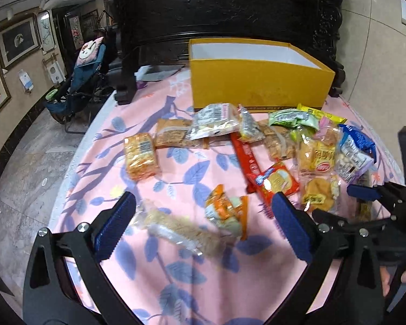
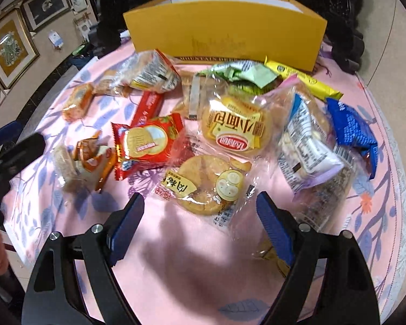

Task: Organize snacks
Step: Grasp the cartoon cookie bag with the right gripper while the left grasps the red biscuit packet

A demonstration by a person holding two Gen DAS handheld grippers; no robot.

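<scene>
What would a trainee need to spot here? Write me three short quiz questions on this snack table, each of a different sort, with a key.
1. True or false: the yellow box already has snacks visible inside it.
2. Multiple choice: in the right wrist view, which snack lies just ahead of the right hand-held gripper? A) the round cookie in a clear wrapper B) the blue packet C) the yellow bar
3. Fill in: both hand-held grippers, including the left hand-held gripper, are ____ and hold nothing.

Key: 1 false, only its white inner walls show; 2 A; 3 open.
</scene>
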